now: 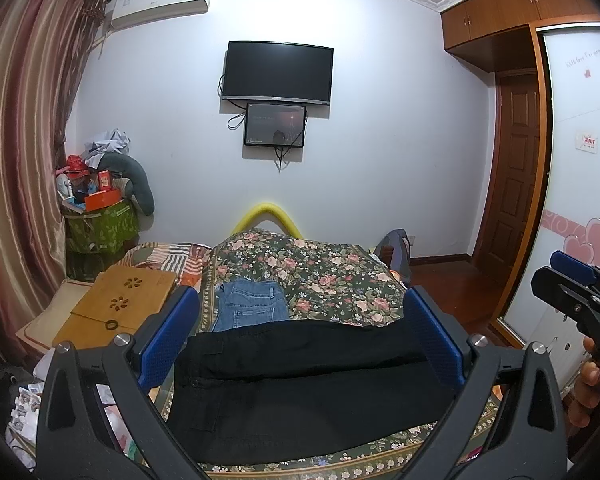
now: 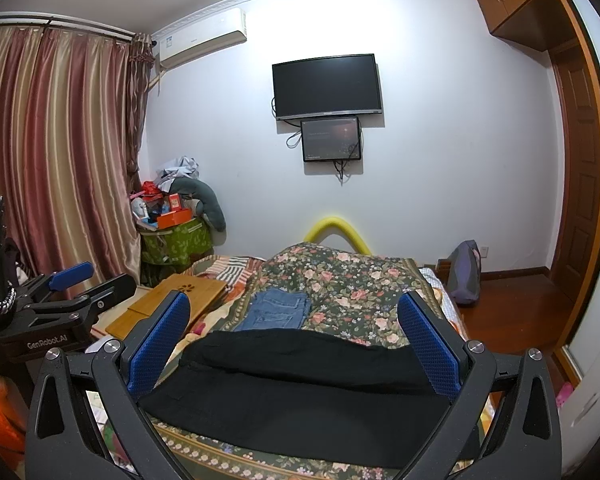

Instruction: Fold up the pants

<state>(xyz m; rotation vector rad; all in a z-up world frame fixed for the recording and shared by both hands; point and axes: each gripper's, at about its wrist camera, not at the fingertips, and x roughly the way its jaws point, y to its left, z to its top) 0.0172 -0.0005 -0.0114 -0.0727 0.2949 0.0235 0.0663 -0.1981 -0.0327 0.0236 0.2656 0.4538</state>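
I hold both the left hand-held gripper (image 1: 300, 340) and right hand-held gripper (image 2: 294, 344) spread apart, empty, above black pants (image 1: 300, 384) lying on the bed (image 1: 332, 276). Risk: gripping one fabric layer could skew the fold; the nearby jeans (image 1: 252, 308) could snag.

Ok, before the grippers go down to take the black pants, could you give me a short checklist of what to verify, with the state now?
1. Left gripper open: ok, blue pads wide apart, nothing between them.
2. Right gripper open: ok, also wide apart and holding nothing.
3. Black pants lie flat on the floral bedspread: ok, spread across the bed, legs laid together.
4. Pants free of other things: ok, the folded jeans lie just beyond them; whether the edges touch, cannot tell.
5. Waistband and hem ends located: cannot tell, the fingers hide both ends.
6. Grippers apart from each other: ok, each appears at the edge of the other's view.
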